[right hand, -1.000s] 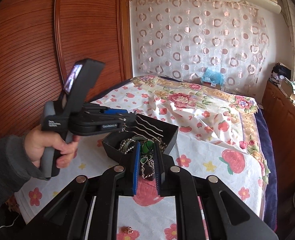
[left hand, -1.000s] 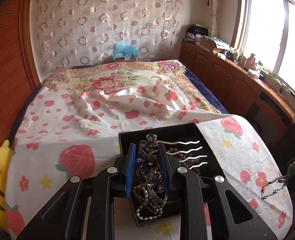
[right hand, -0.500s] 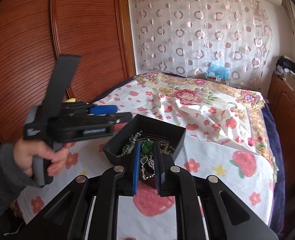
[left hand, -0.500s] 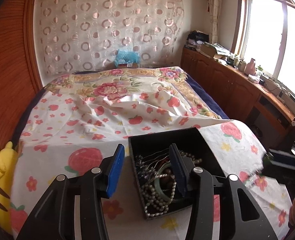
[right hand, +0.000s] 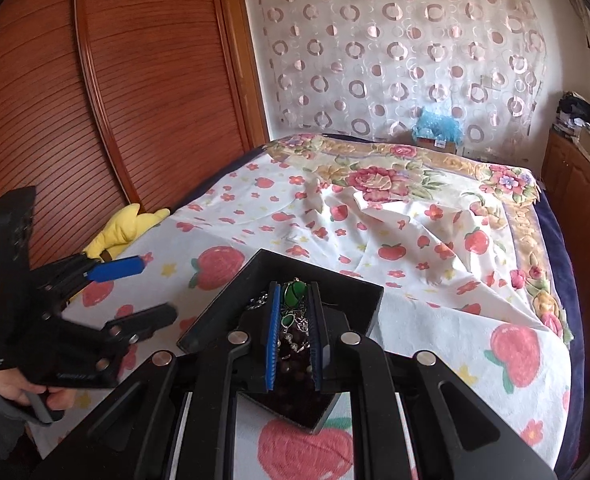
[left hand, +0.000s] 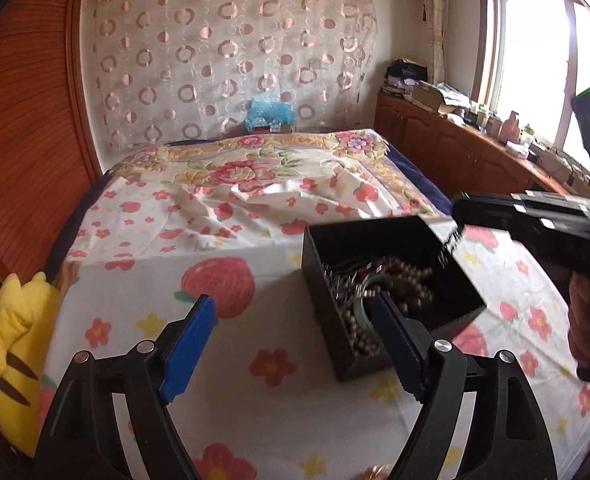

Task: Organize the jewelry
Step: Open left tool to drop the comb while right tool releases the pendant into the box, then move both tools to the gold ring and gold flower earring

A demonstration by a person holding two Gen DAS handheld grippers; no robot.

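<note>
A black open box [left hand: 375, 226] sits on the strawberry-print sheet and holds pearl beads [left hand: 407, 276], chains and a bangle. My left gripper [left hand: 295, 320] hovers just in front of and left of the box; its jaws are opening and nothing is between the blue pads. In the right wrist view my right gripper [right hand: 295, 292] is shut on a necklace with a green pendant [right hand: 295, 295], held over the box [right hand: 327, 270]. The necklace's chain [left hand: 449, 244] dangles from the right gripper [left hand: 461, 210] above the box's far right edge. The left gripper [right hand: 155, 290] shows at the left, held by a hand.
A yellow plush toy [left hand: 19, 344] lies at the bed's left edge beside the wooden wardrobe [right hand: 135, 100]. A small gold piece [left hand: 375, 472] lies on the sheet near the front. Wooden cabinets [left hand: 455, 152] line the right wall.
My left gripper let go of the purple jewelled hair comb into the box, opened wide and drew back to the left. My right gripper moved over the box with the necklace.
</note>
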